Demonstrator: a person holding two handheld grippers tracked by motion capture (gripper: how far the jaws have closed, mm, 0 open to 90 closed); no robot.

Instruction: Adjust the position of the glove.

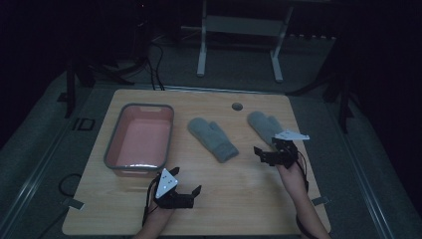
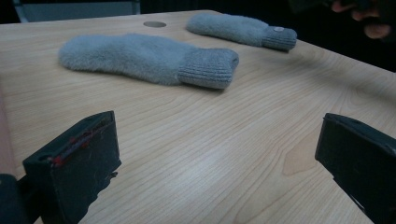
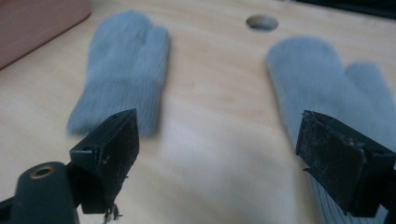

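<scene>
— Mittens, two, grey and fuzzy, flat on the wooden counter (image 1: pixel 249 191). Taking the pink tub (image 1: pixel 141 140) as landmark: the first mitten (image 1: pixel 213 139) lies just to the right of it, apart from its grey rim, cuff angled toward my side. The second mitten (image 1: pixel 266 127) lies further right of the tub, past the first, fingertips pointing away from me.

— And your claws?

— Left claw (image 1: pixel 185 191) sits in front of the tub's near right corner, low over bare wood. Jaws wide apart, holding nothing. In the left gripper view the first mitten (image 2: pixel 149 59) lies ahead with its ribbed cuff turned to the right, the second mitten (image 2: pixel 243 30) beyond it.

— The right one?

— Right claw (image 1: pixel 264 154) is well to the right of the tub, at the cuff end of the second mitten. Jaws apart here too, clamped on nothing. In the right gripper view the second mitten (image 3: pixel 327 88) runs up from under my right-hand jaw; whether that jaw touches the wool, I cannot tell. The first mitten (image 3: pixel 123 70) lies off to the other side, past the left-hand jaw, thumb visible beside its rounded tip. A corner of the tub (image 3: pixel 37 21) shows beyond it.

— Anything else on the counter?

— Round cable hole (image 1: pixel 237 106) in the wood, beyond the mittens, right of the tub's far corner. The tub looks bare inside.
</scene>
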